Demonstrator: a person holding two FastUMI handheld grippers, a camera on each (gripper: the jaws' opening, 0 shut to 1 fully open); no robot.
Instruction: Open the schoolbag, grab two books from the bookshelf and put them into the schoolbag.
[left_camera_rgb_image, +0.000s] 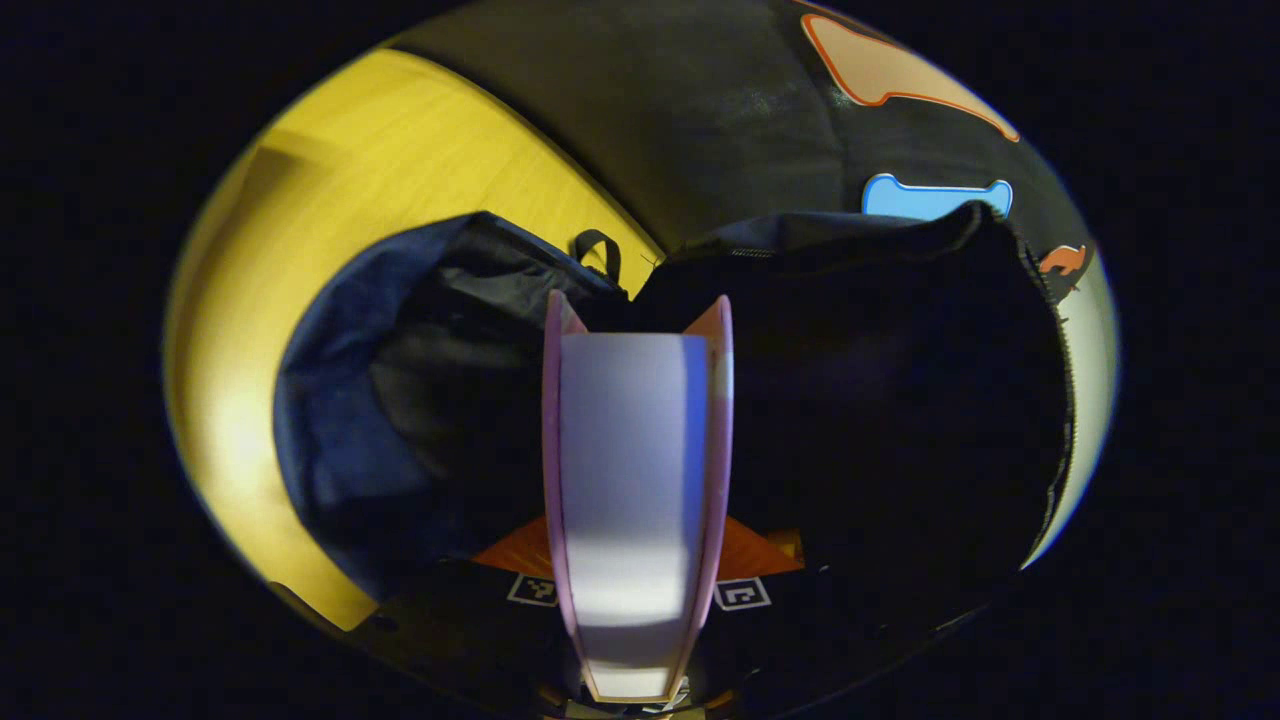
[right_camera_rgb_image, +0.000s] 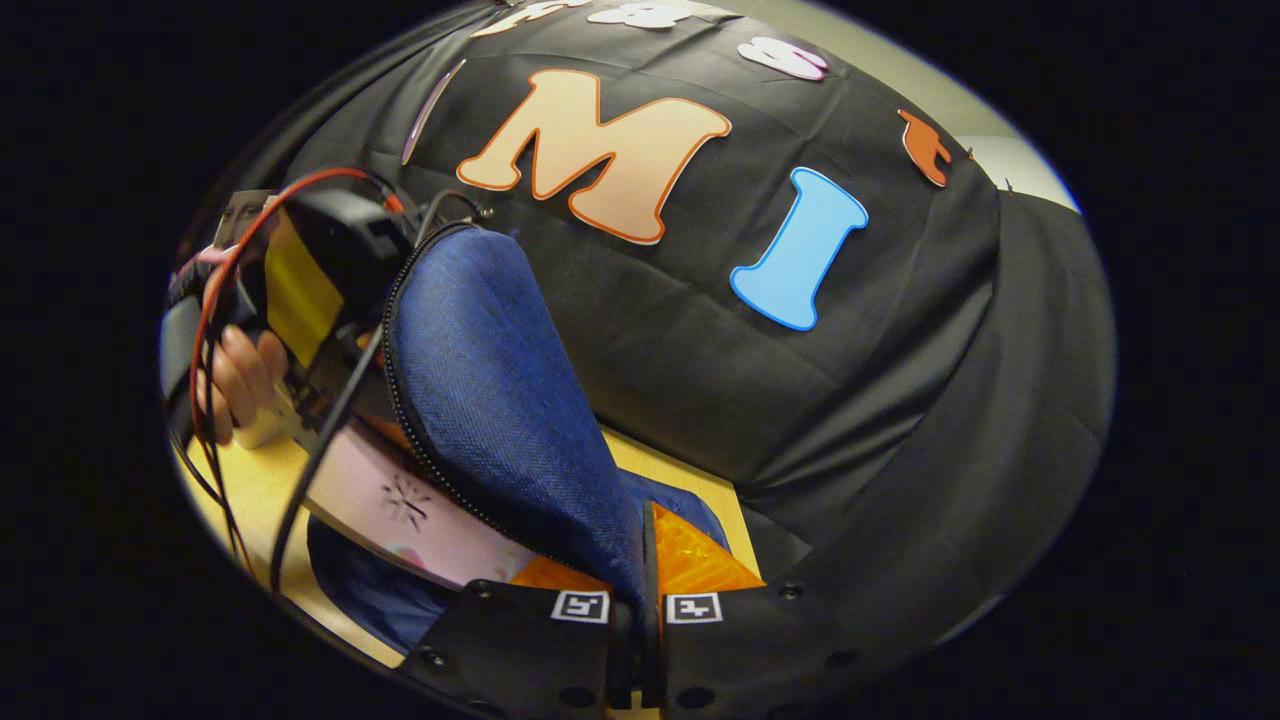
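A book (left_camera_rgb_image: 635, 460) with pink covers and white page edges stands edge-on between my left gripper's (left_camera_rgb_image: 637, 550) fingers, which are shut on it. Its far end points into the dark open mouth of the blue schoolbag (left_camera_rgb_image: 340, 430) lying on the table. In the right gripper view, my right gripper (right_camera_rgb_image: 645, 565) is shut on the edge of the schoolbag's blue flap (right_camera_rgb_image: 490, 400) and holds it raised, zipper edge to the left. Under that flap the pink book (right_camera_rgb_image: 420, 510) shows, held by the left gripper (right_camera_rgb_image: 330, 260) with a hand (right_camera_rgb_image: 240, 385) on it.
The yellow wooden table (left_camera_rgb_image: 380, 170) extends to the left of the bag and behind it. The black cloth wall (right_camera_rgb_image: 800, 400) rises close behind the bag. Red and black cables (right_camera_rgb_image: 215, 330) hang from the left gripper.
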